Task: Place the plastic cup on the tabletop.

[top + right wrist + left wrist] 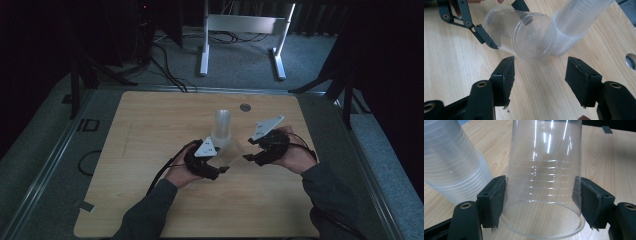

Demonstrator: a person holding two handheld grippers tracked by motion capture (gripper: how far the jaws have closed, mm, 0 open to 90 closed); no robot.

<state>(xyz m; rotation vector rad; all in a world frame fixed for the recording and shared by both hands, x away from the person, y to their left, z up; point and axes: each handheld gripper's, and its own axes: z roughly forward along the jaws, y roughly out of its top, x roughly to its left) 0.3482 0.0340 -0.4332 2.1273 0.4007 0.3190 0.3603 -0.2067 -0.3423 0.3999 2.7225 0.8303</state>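
- Clear cup [544, 182]: clamped near its rim between the left gripper [541, 202] jaws, lying sideways just beside the cup stack [576, 22].
- Right gripper [539, 75]: jaws spread, gripping nothing, facing the cup's base.
- Cup stack: upright on the table [150, 130], behind the cup.

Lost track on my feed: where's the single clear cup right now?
In the high view the cup sits mid-table, gripped by the left gripper, just in front of the cup stack.
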